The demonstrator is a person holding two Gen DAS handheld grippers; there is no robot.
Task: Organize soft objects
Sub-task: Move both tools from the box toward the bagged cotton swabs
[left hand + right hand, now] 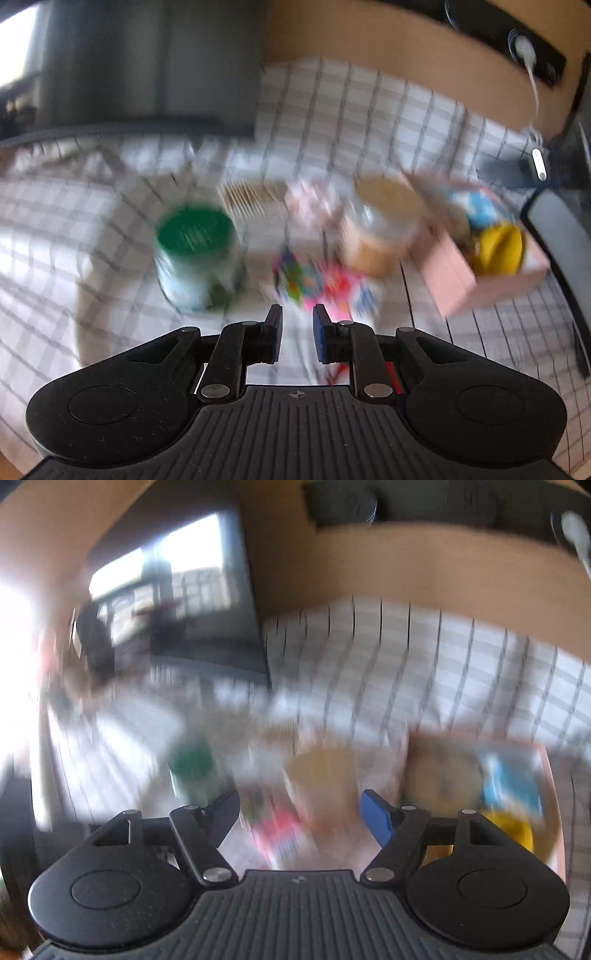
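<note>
Pink box [456, 284] sits open on the checked cloth, tilted in the left wrist view, a yellow soft toy [498, 249] tucked in its near corner and a blue-and-white soft piece [478, 208] behind it; a bright multicoloured soft item [317, 284] lies flat on the cloth, left of the box, all blurred

Not finding any readable text, label, brand, number or sign in either view. Seeing only smeared colour patches on the green-lidded jar [197, 254], on the colourful packet [321, 286] and on the pink box [480, 251], all blurred by motion. Getting an even heavier blur in the right wrist view, with the same packet [279, 830] showing no legible print.
</note>
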